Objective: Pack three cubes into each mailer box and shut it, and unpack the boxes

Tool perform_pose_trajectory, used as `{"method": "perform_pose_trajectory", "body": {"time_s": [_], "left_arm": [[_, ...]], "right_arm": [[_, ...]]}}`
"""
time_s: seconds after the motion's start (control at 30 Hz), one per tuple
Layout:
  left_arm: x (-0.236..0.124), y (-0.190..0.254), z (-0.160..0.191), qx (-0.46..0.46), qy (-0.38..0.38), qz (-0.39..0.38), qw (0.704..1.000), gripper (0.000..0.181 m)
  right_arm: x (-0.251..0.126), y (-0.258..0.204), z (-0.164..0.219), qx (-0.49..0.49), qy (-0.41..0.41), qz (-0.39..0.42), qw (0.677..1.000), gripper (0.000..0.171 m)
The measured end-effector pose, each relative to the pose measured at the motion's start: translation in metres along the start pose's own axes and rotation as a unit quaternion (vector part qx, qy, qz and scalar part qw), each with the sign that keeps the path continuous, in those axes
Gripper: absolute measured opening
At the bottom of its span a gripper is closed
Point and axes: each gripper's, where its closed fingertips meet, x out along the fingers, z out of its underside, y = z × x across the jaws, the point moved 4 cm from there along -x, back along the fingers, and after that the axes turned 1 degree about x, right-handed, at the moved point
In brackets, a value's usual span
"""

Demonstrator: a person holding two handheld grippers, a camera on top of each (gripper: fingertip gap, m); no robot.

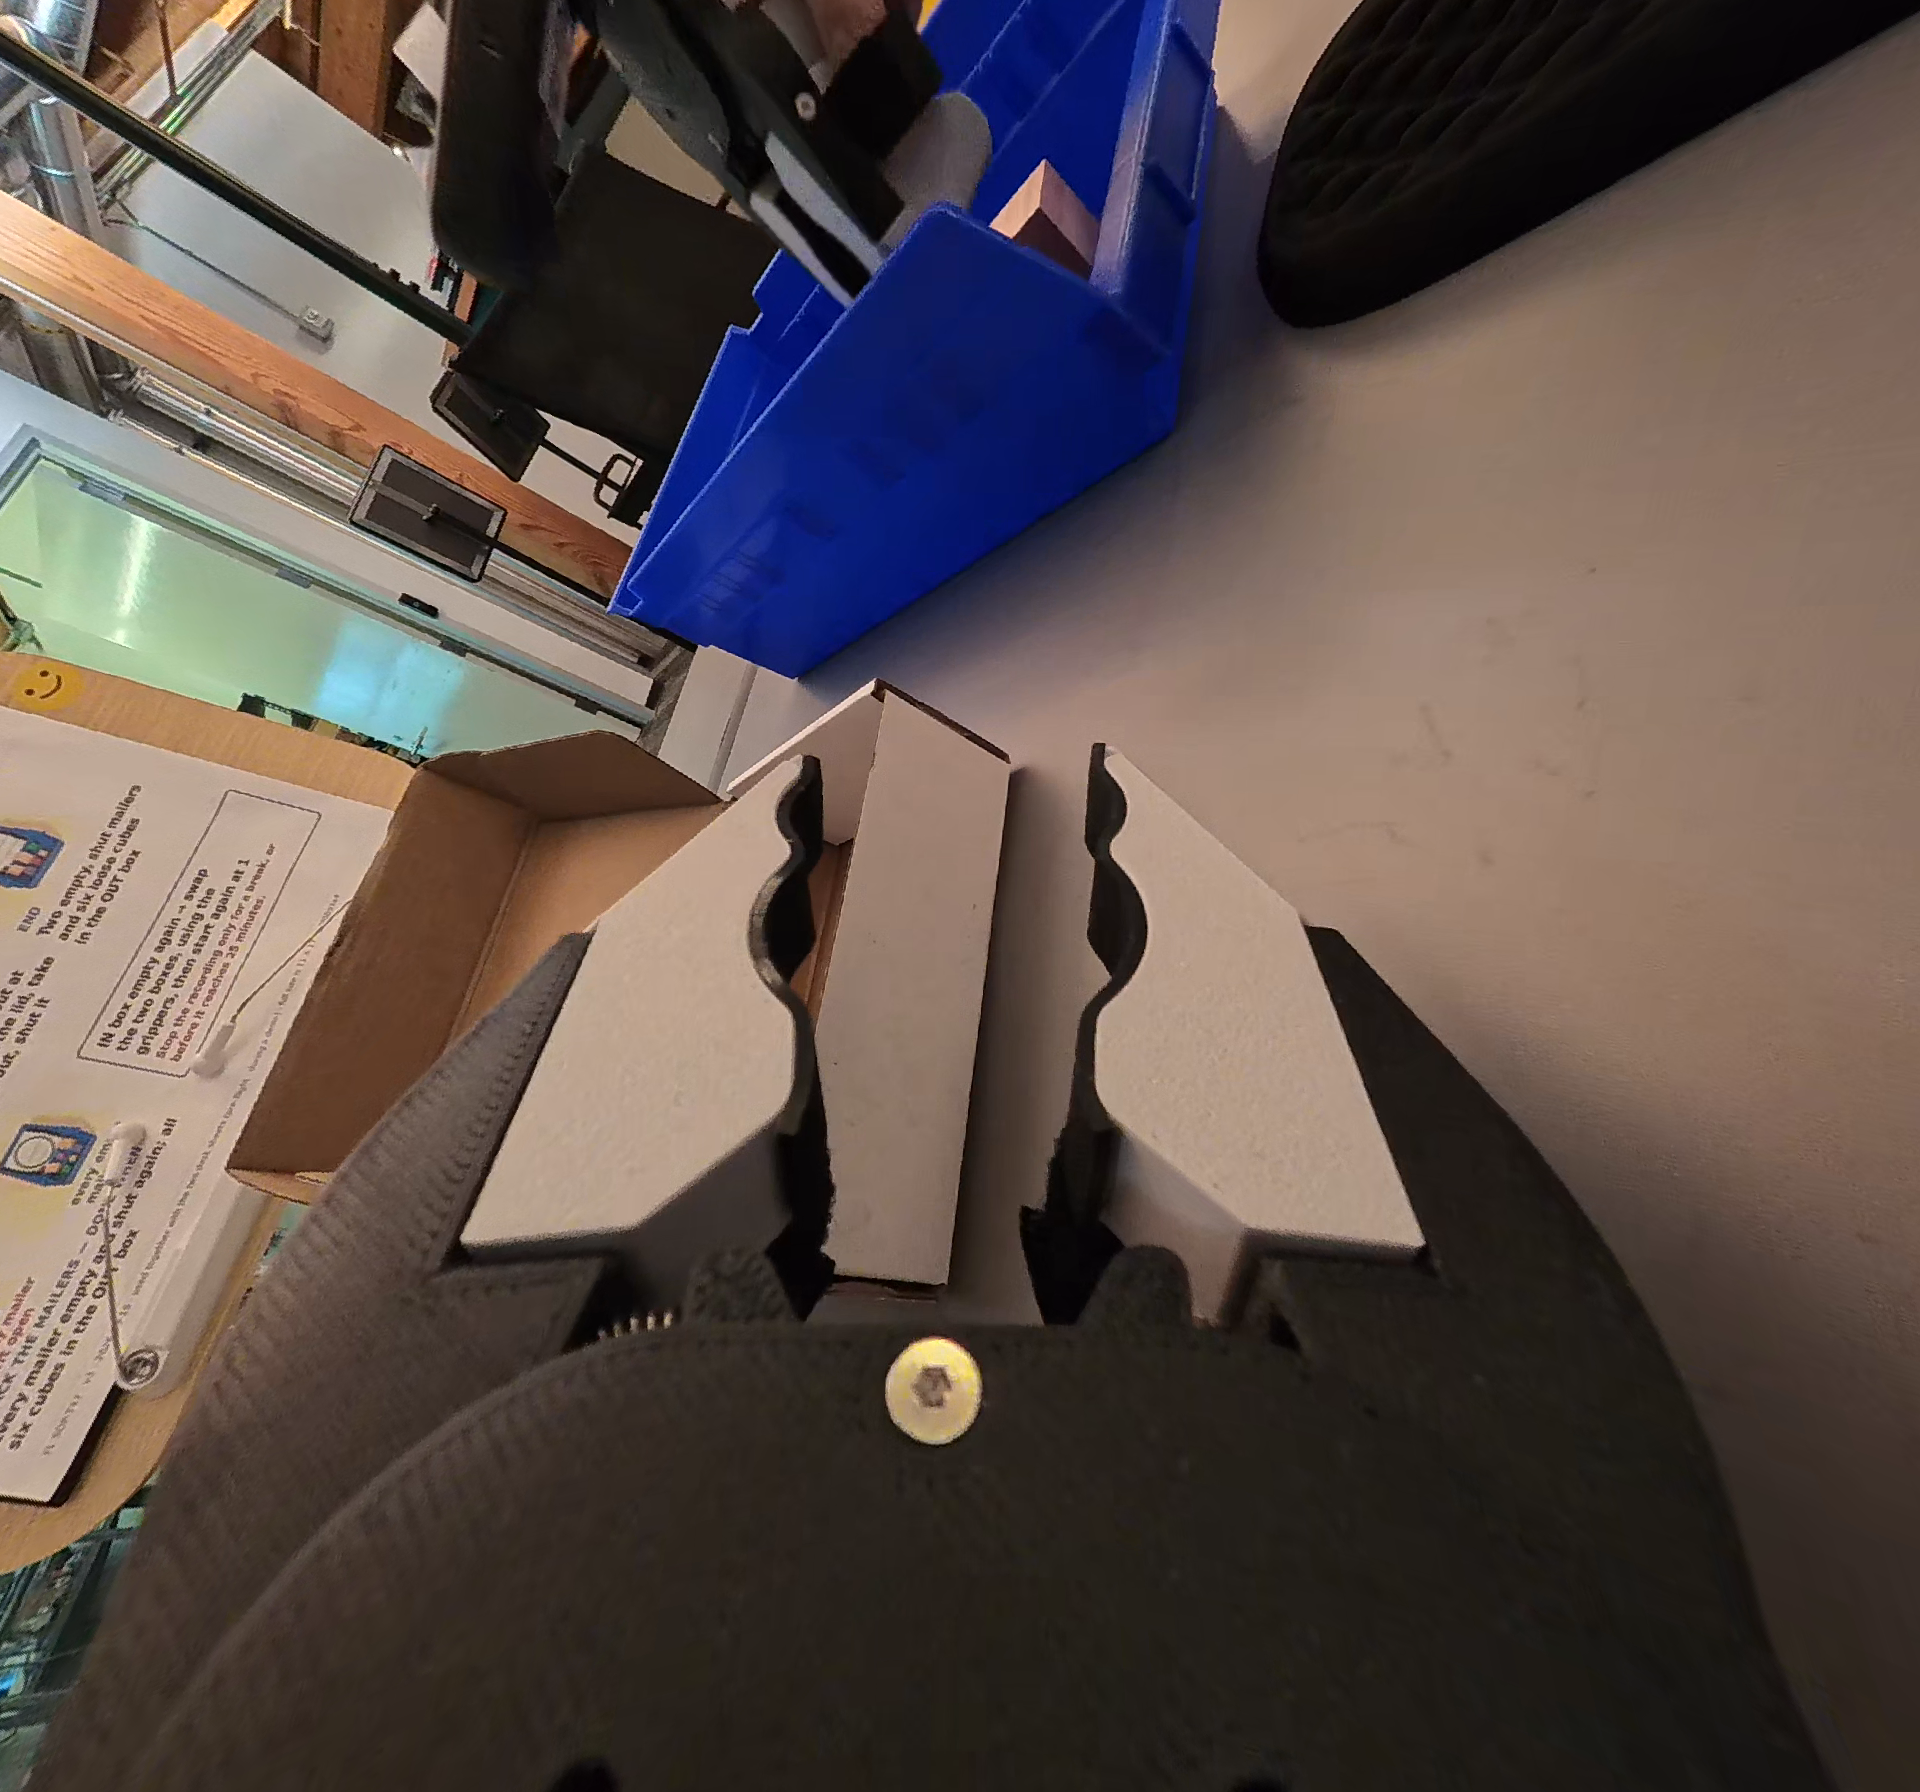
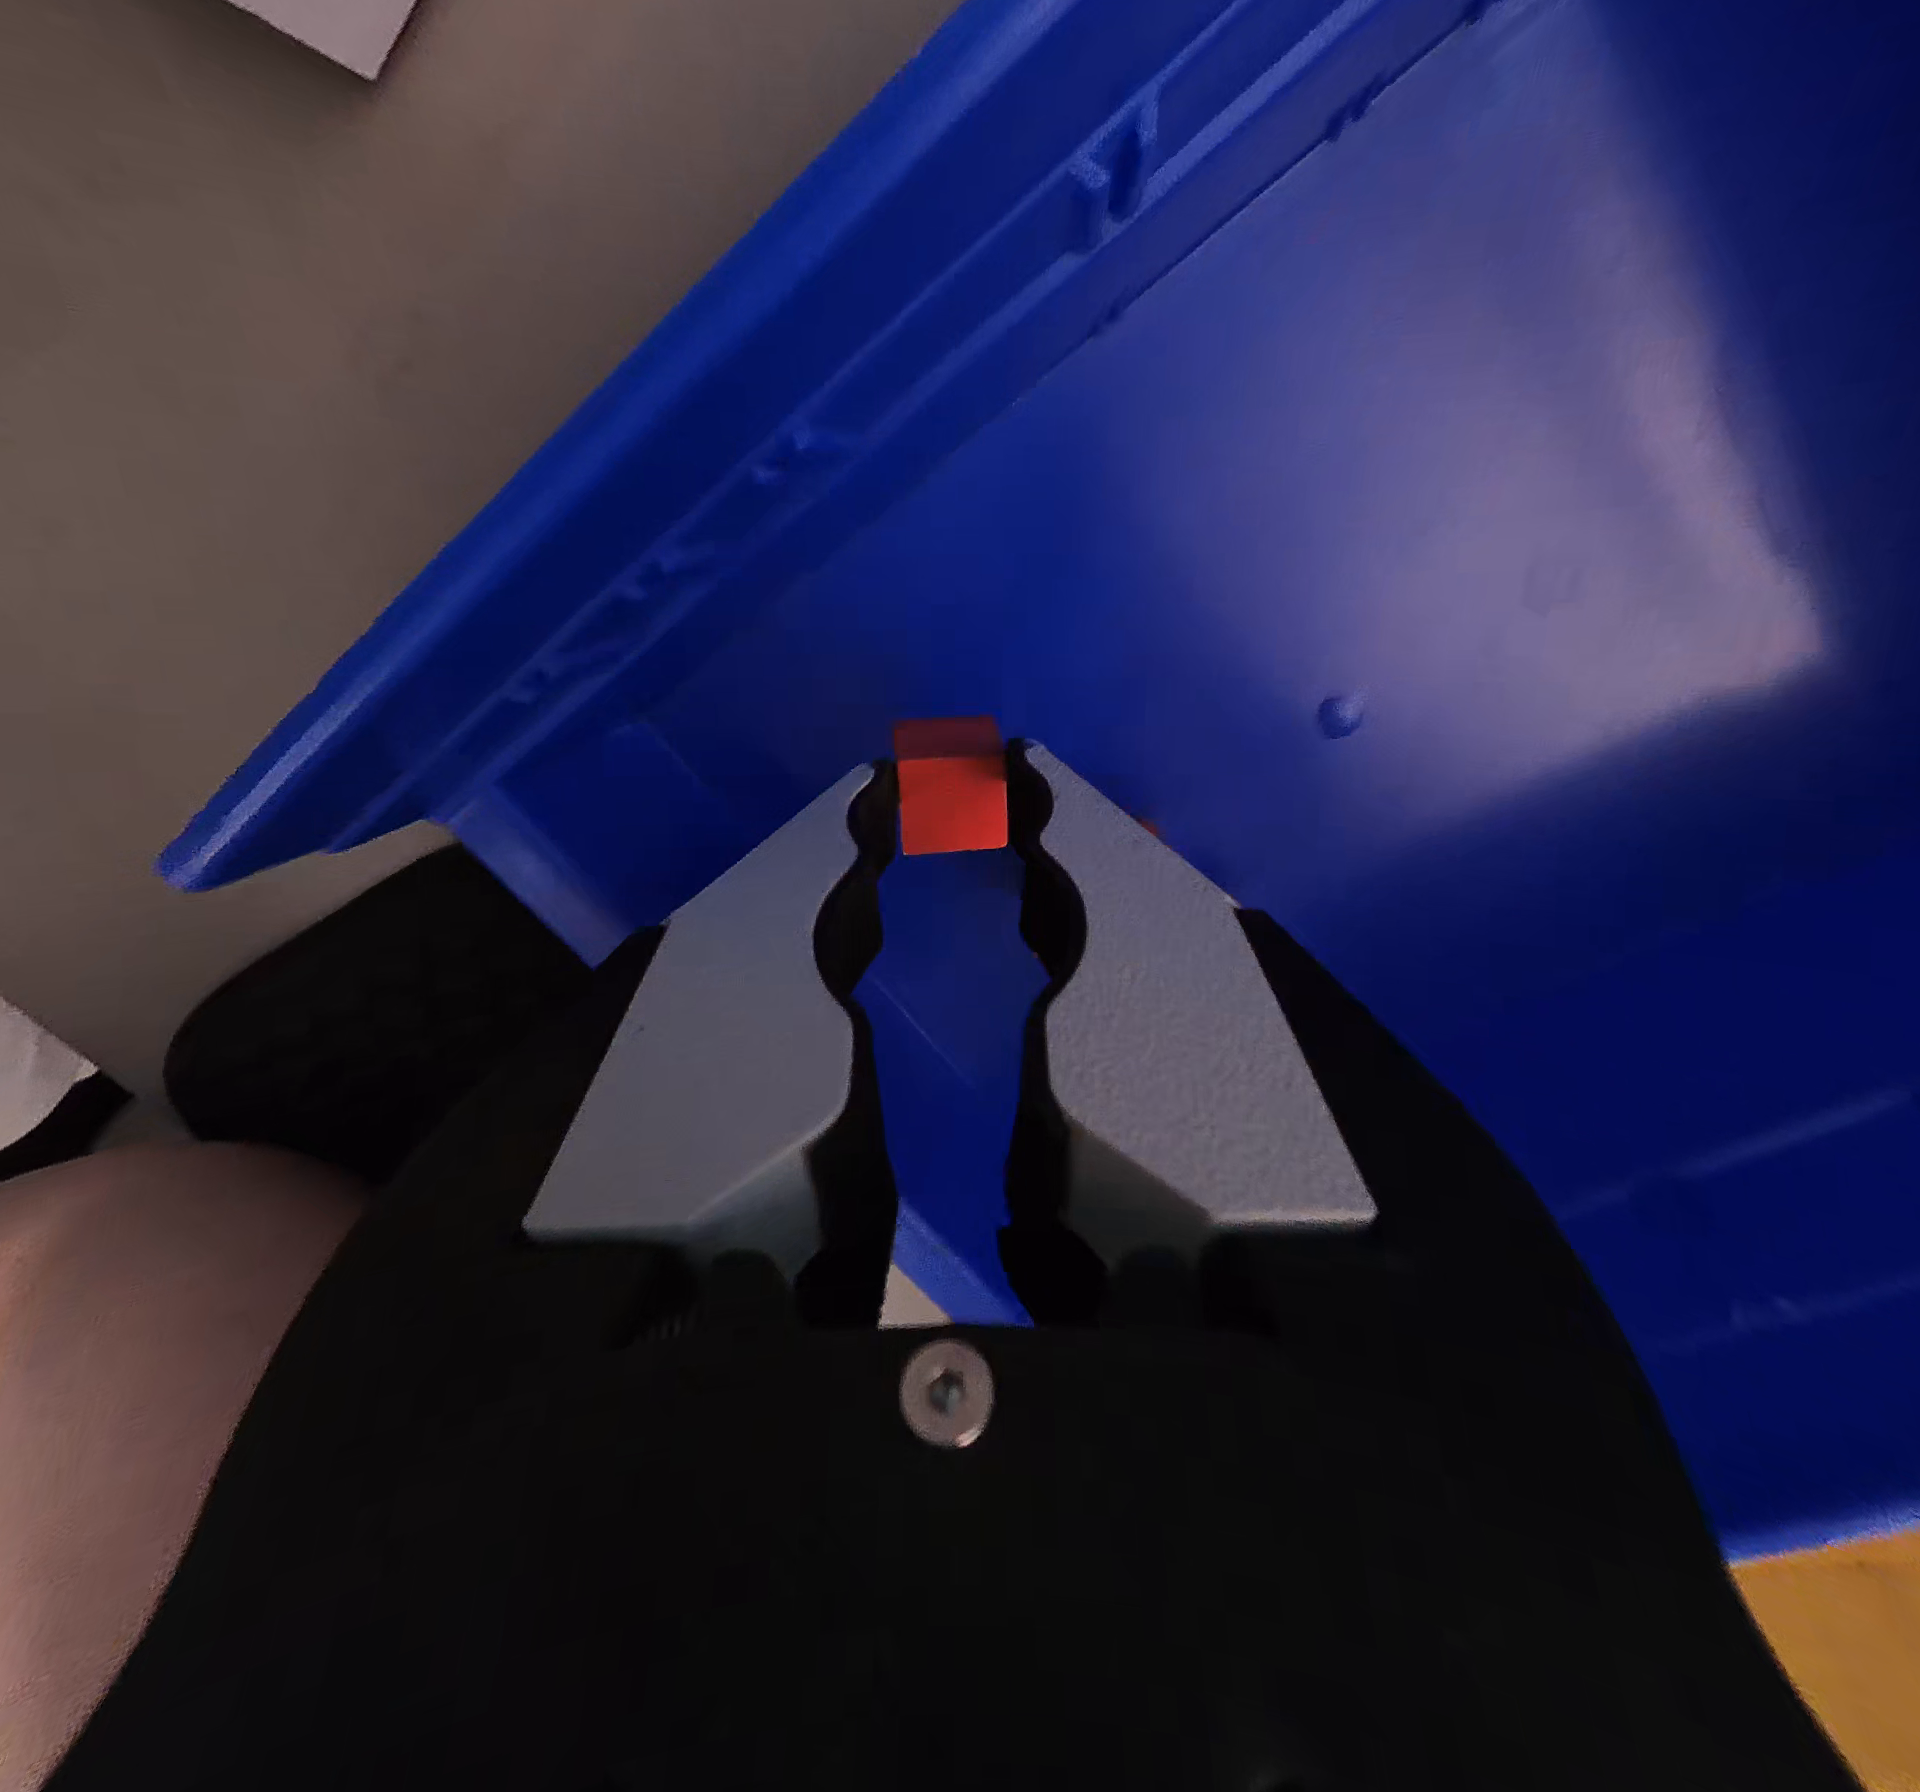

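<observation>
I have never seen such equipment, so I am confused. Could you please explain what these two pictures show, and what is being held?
There is no robot: a person holds one handheld gripper in each hand, and each carries a camera looking along its fingers. The left wrist view shows the left gripper, fingers apart around the white wall of an open mailer box on the grey table. Beyond stands a blue bin. The right wrist view looks into that bin, where the right gripper pinches a red cube at its tips.
</observation>
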Motion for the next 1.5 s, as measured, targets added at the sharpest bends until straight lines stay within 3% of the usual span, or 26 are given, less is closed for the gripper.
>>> {"method": "perform_pose_trajectory", "body": {"time_s": [0.4,0.53,0.6,0.67,0.73,0.83,0.87,0.9,1.03,1.2,1.33,1.5], "left_arm": [[0.000,-0.003,0.000,-0.007,0.001,-0.005,1.000,0.051],[-0.011,-0.034,-0.007,-0.142,0.045,-0.020,0.989,0.057],[-0.025,-0.066,-0.004,-0.202,0.066,-0.063,0.975,0.062],[-0.041,-0.103,0.003,-0.244,0.075,-0.131,0.958,0.063],[-0.056,-0.145,0.012,-0.289,0.075,-0.197,0.934,0.062],[-0.064,-0.200,0.031,-0.411,0.060,-0.217,0.883,0.070],[-0.061,-0.212,0.038,-0.451,0.058,-0.200,0.868,0.082],[-0.058,-0.222,0.047,-0.483,0.054,-0.189,0.853,0.079],[-0.035,-0.226,0.096,-0.561,-0.004,-0.199,0.804,0.075],[0.002,-0.188,0.130,-0.589,-0.101,-0.153,0.787,0.074],[0.014,-0.172,0.138,-0.596,-0.096,-0.154,0.782,0.059],[0.013,-0.170,0.134,-0.597,-0.082,-0.129,0.788,0.070]], "right_arm": [[0.011,0.011,0.001,0.027,-0.017,0.010,0.999,0.025],[-0.021,0.011,-0.003,0.037,0.032,0.057,0.997,0.029],[-0.053,0.005,-0.018,0.026,0.100,0.101,0.990,0.028],[-0.093,-0.001,-0.046,-0.005,0.203,0.169,0.964,0.030],[-0.137,-0.012,-0.086,-0.016,0.347,0.219,0.912,0.044],[-0.172,-0.043,-0.142,0.006,0.558,0.157,0.815,0.071],[-0.169,-0.048,-0.155,0.026,0.593,0.128,0.795,0.080],[-0.160,-0.048,-0.166,0.053,0.602,0.110,0.789,0.079],[-0.091,-0.033,-0.192,0.133,0.530,0.100,0.831,0.079],[-0.033,-0.035,-0.200,0.156,0.419,0.063,0.892,0.077],[-0.025,-0.049,-0.204,0.150,0.408,0.010,0.900,0.068],[-0.035,-0.071,-0.208,0.141,0.425,-0.060,0.892,0.069]]}}
